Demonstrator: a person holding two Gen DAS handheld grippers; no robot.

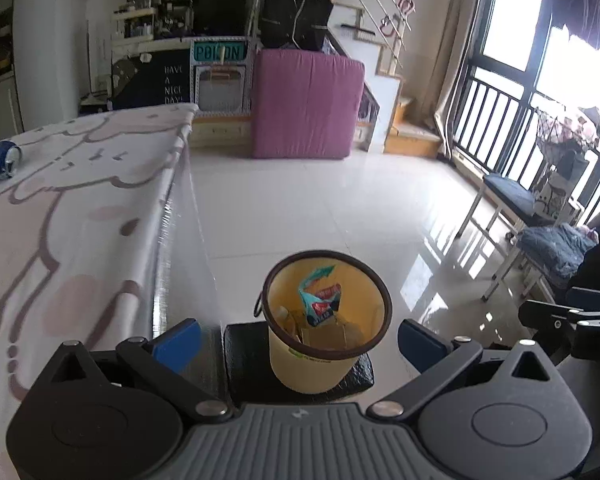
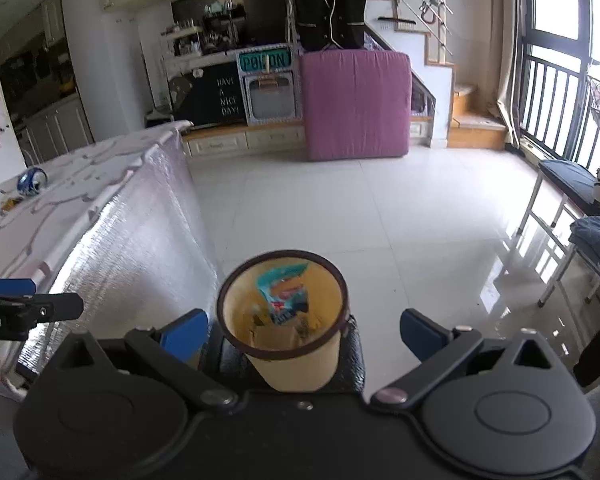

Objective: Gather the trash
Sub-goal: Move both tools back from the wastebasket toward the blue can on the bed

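**Table, stool and floor**

A table (image 1: 80,200) covered by a white cloth with pinkish-brown cartoon outlines carries a crushed blue-and-silver drink can (image 1: 0,159) lying on its side near the far left edge. Beside the table, a small black padded stool (image 1: 244,354) stands on the glossy white tiled floor (image 1: 320,208) and bears a pale yellow plastic trash bucket with a dark brown rim (image 1: 314,368).

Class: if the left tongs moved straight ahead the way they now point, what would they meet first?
Probably the yellow bin, sitting centred between the open left tongs just ahead; depth is hard to judge.
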